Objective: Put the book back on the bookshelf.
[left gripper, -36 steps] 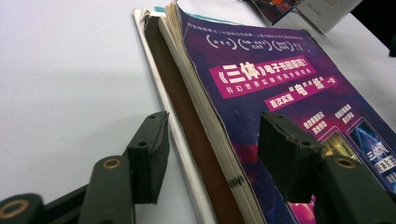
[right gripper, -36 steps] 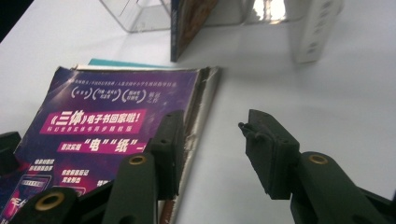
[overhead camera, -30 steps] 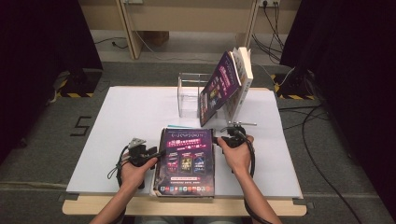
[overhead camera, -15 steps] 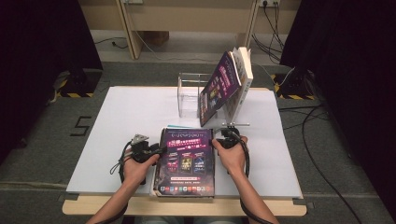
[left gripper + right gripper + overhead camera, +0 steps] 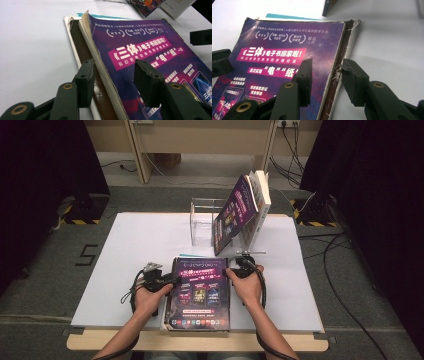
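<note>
A purple-covered book (image 5: 200, 292) lies on top of a small stack at the table's front middle, with a brown-edged book (image 5: 82, 47) under it. My left gripper (image 5: 167, 280) is at its left side. In the left gripper view the jaws (image 5: 113, 77) stand apart astride the page edge, one beside the pages, one over the cover (image 5: 150, 50); they have just been opening a little. My right gripper (image 5: 231, 272) is at the right side. Its jaws (image 5: 325, 80) straddle the worn spine edge of the cover (image 5: 282, 50), open.
Behind the stack, a purple book (image 5: 235, 215) and a white book (image 5: 261, 205) lean on a metal bookend (image 5: 250, 252). A clear plastic holder (image 5: 206, 222) stands to their left. The white table sheet (image 5: 125, 250) spreads to both sides.
Both grippers have edged slightly inward towards the purple book's sides. The book stack lies as before.
</note>
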Motion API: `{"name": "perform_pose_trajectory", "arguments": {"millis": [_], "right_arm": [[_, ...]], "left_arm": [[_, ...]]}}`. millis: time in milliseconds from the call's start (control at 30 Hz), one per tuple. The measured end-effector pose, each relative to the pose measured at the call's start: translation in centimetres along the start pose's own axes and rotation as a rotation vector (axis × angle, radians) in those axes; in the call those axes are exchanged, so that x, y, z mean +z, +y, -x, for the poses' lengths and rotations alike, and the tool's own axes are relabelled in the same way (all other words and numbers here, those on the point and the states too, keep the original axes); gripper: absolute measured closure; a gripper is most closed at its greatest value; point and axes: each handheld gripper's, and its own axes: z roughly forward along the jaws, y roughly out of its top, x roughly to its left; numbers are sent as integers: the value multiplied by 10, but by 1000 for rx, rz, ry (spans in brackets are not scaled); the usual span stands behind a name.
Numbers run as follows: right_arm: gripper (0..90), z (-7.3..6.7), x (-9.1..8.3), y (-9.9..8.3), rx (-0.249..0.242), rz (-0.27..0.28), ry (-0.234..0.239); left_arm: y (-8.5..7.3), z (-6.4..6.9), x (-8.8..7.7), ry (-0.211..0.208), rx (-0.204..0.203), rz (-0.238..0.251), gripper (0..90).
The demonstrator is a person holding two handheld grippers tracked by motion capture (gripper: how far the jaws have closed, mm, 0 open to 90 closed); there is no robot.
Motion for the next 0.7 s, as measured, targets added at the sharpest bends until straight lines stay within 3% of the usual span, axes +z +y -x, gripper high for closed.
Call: {"name": "perform_pose_trajectory", "arguments": {"millis": [267,467,700], "right_arm": [[607,-4,7,-2,-10,-16,4],[596,-6,7,-5,-20,-11,-8],[586,-2,7,-7,-18,-14,-16]], "left_arm": [[3,1,3,-12,-22,-23,511],[3,2,3,-12,-68,-19,540],[4,9,5,-27,-59,-31,558]]}}
